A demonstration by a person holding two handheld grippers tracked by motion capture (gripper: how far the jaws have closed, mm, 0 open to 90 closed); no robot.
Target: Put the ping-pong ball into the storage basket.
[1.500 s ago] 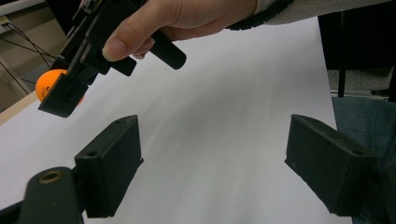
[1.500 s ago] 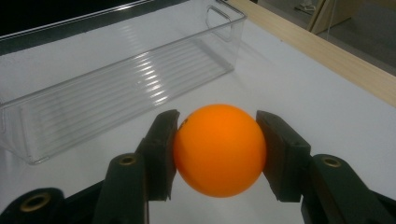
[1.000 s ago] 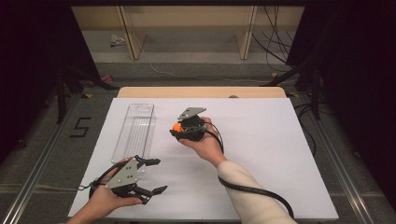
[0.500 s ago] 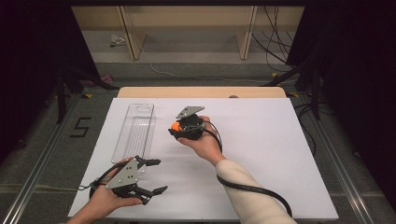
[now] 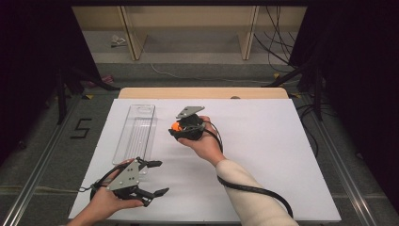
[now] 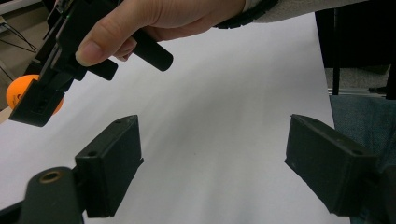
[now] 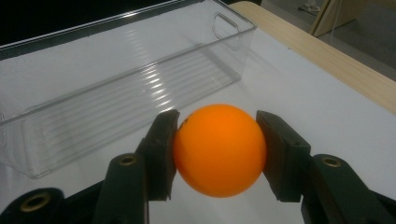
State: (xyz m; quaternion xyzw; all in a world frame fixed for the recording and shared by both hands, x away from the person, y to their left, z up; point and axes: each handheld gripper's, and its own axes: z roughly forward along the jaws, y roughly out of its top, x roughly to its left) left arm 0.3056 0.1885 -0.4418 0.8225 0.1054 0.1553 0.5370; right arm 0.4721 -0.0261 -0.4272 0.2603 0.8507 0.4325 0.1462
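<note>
We hold the small orange ball [image 7: 219, 148] pinched in the right gripper [image 5: 181, 128], above the white tabletop [image 5: 263, 155]. The long clear plastic tray [image 5: 136, 132] lies just left, long axis running away from us. Left gripper [image 5: 150, 178] spread, empty, near edge.

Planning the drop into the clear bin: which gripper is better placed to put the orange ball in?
Right. The right gripper already clamps the orange ball beside the clear bin; the left gripper is open, holding nothing.
</note>
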